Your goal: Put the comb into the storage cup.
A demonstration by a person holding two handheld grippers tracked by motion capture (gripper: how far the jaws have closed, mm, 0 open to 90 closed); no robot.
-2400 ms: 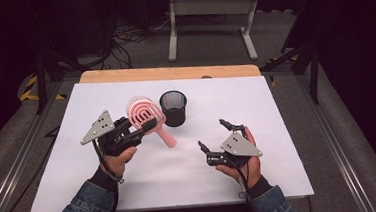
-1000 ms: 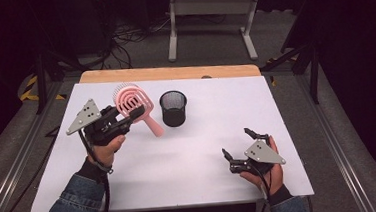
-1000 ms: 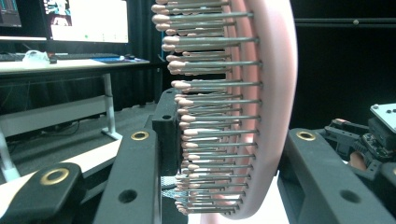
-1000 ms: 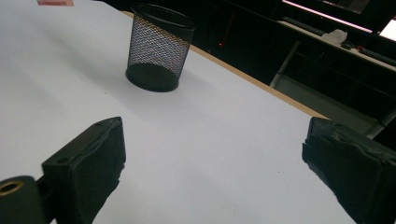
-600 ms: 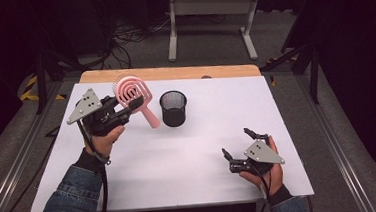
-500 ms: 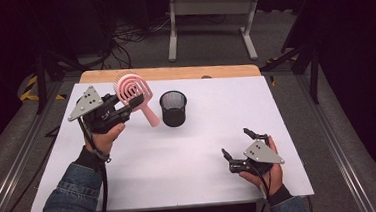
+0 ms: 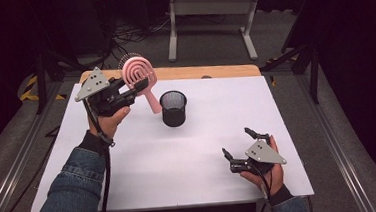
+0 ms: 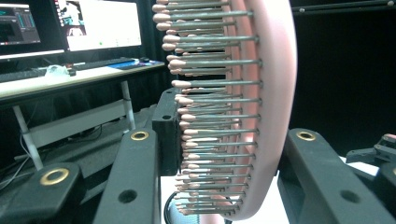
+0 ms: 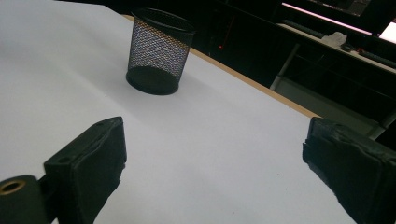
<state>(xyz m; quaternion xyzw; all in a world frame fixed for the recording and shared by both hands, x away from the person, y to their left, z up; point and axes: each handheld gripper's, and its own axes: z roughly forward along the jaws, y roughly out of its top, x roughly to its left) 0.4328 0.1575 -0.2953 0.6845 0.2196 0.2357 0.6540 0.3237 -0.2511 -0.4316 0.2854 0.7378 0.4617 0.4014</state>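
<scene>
We see the left gripper (image 7: 137, 87) clamped on the head of the pink hairbrush (image 7: 138, 74), holding it in the air at about ten o'clock from the black mesh cup (image 7: 174, 107), its handle seemingly angling down toward the cup. The right gripper (image 7: 236, 147) rests near the table's (image 7: 145, 164) near edge at four o'clock from the cup, jaws wide apart, nothing between them.

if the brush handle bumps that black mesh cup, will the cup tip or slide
The mesh cup is see-through wire, so it's probably light and would likely slide on the smooth white table. It's taller than its base and looks empty, so a knock near the rim might tip it. The brush looks like stiff plastic, so it wouldn't cushion a bump.
</scene>
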